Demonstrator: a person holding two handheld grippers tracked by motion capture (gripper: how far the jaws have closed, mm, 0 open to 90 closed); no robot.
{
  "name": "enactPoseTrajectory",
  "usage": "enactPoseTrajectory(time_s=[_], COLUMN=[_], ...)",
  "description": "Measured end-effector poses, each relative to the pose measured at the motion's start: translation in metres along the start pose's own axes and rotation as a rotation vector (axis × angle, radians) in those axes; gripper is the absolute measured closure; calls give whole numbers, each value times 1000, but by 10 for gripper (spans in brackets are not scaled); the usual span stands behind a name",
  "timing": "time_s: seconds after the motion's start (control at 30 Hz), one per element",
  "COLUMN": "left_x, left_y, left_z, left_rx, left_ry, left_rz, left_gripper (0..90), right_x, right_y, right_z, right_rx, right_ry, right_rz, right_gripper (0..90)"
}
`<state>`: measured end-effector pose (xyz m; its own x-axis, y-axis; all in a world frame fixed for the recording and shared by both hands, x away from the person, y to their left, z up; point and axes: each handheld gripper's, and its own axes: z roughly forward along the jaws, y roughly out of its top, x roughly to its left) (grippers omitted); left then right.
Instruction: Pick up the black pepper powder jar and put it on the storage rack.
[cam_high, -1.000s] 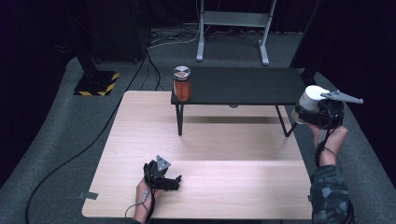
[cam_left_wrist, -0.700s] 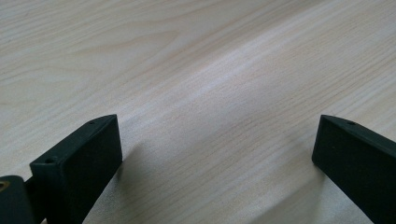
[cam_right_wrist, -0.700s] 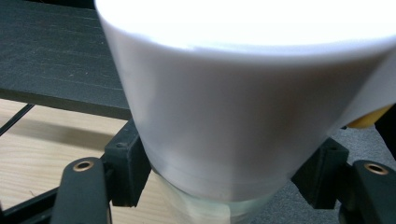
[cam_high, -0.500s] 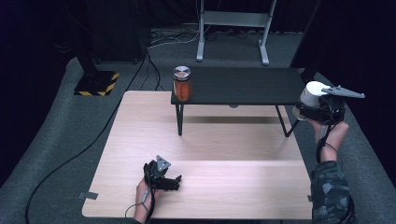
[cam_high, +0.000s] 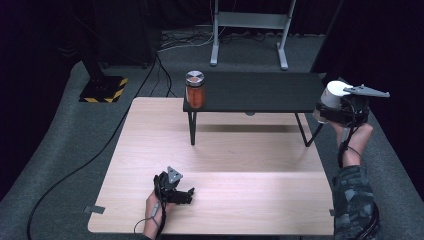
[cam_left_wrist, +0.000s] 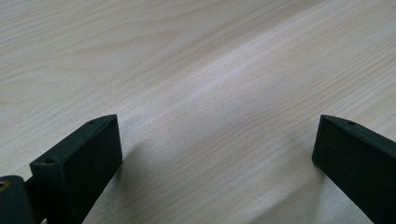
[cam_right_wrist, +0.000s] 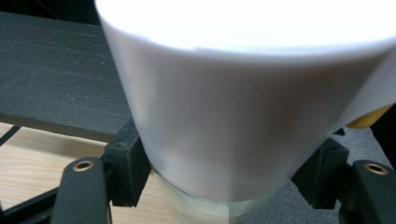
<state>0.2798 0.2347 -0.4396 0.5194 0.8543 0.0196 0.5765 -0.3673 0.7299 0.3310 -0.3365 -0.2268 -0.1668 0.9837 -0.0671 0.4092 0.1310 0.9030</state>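
Note:
My right gripper (cam_high: 330, 111) is held in the air off the right end of the small black table (cam_high: 260, 92), shut on a white container (cam_high: 334, 95). In the right gripper view that white container (cam_right_wrist: 243, 102) bulks large between the two black jaws, with a clear part below it. A jar with orange contents and a metal lid (cam_high: 195, 90) stands upright on the black table's left end. My left gripper (cam_high: 186, 196) lies on the wooden table (cam_high: 250, 160) near its front left, open, jaws wide apart over bare wood (cam_left_wrist: 215, 116).
The black table stands on thin legs on the far part of the wooden table. A metal stand (cam_high: 250, 30) and cables (cam_high: 175, 45) lie on the grey floor behind. A yellow-and-black striped base (cam_high: 105, 90) sits at the far left.
My right gripper with the white container has risen slightly and drifted a little right. The left gripper has stayed put.

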Motion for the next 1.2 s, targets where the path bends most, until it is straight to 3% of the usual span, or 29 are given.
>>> enactPoseTrajectory(time_s=[1.2], left_x=[1], left_y=[0], left_z=[0], left_rx=[1], left_ry=[-2], left_rz=[-2], left_gripper=[12], right_x=[-5], right_y=[28], right_z=[25], right_rx=[3], right_ry=[-9], right_rz=[18], right_gripper=[293])
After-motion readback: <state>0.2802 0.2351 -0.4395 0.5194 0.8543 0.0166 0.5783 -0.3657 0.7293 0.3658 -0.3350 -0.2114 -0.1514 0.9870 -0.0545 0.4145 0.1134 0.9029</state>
